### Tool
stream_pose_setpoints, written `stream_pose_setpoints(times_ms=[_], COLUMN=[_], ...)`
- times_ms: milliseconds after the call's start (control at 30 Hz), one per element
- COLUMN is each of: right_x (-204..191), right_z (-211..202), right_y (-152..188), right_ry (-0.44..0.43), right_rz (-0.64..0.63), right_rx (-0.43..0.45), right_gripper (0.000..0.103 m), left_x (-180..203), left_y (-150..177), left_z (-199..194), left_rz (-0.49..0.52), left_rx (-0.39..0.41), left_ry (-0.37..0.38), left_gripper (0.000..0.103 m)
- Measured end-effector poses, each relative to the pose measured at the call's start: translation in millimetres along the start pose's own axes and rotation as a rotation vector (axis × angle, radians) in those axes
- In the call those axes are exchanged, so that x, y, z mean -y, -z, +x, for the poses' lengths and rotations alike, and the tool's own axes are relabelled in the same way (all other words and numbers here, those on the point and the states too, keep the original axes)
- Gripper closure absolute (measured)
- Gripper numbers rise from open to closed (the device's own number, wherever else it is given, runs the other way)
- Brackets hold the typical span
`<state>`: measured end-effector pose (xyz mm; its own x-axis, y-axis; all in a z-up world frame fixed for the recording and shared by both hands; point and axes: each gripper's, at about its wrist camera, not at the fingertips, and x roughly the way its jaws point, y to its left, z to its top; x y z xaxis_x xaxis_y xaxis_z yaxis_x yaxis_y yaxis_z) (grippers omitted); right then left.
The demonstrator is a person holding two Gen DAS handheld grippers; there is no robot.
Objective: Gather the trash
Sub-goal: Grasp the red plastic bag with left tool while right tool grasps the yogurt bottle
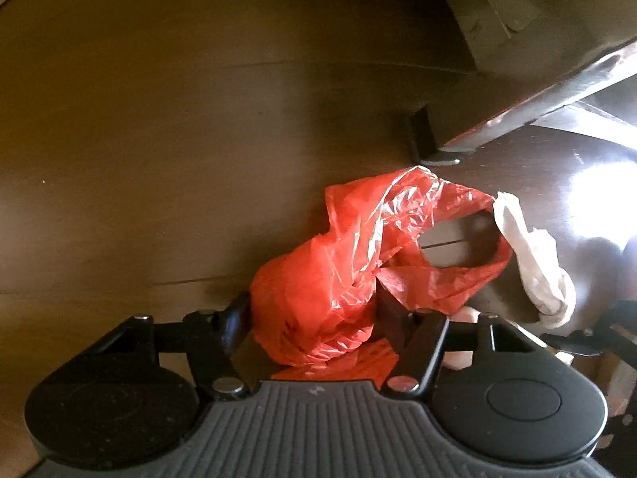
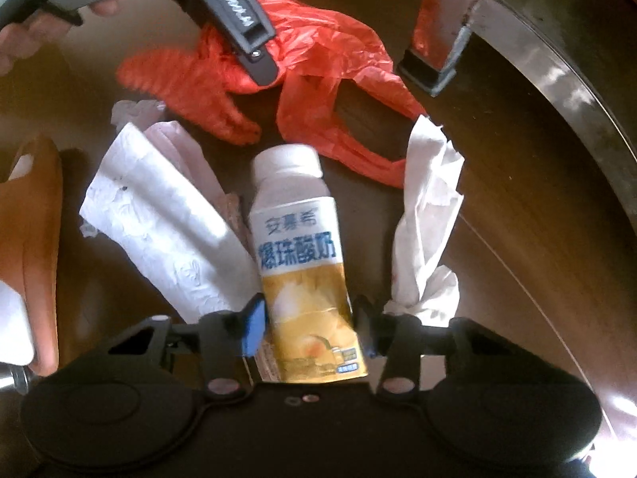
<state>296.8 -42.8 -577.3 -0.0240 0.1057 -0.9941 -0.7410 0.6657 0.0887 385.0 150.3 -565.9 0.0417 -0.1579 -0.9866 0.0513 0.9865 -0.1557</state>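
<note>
Trash is mid-collection: the left gripper (image 1: 314, 318) clamps the crumpled red plastic bag (image 1: 358, 263) above the dark wooden surface (image 1: 159, 139). The right gripper (image 2: 308, 328) grips the white-and-yellow yogurt bottle (image 2: 302, 247) among crumpled white tissues (image 2: 428, 223). Next, I judge, the bottle must reach the bag's mouth.

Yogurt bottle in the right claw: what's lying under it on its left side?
A flat white paper towel runs under the left edge of the yogurt bottle, with pinkish crumpled paper beneath that. The bottle and right claw hide whatever lies directly below.
</note>
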Motion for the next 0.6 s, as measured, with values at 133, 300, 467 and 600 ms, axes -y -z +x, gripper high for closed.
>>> stream_pose_setpoints(times_ms=[133, 300, 467, 600], right_x=[-0.8, 0.1, 2.2, 4.6], right_z=[-7.2, -36.5, -80.7, -126.8], right_y=[1.7, 9.2, 19.8, 25.6], right_ry=[0.015, -0.016, -0.036, -0.047], right_rz=[0.02, 0.136, 0.211, 0.271], right_rx=[0.005, 0.016, 0.045, 0.079], right_gripper=[0.061, 0.062, 0.062, 0.062], left_x=[-4.2, -7.7, -6.3, -4.5], left_y=[3.1, 9.8, 13.2, 24.3], left_z=[-10.2, -32.8, -67.4, -109.9], left_rz=[-0.012, -0.06, -0.097, -0.104], left_rx=[0.003, 0.007, 0.013, 0.028], left_ry=[-0.006, 0.0, -0.013, -0.024], left_gripper=[0.041, 0.042, 0.042, 0.042])
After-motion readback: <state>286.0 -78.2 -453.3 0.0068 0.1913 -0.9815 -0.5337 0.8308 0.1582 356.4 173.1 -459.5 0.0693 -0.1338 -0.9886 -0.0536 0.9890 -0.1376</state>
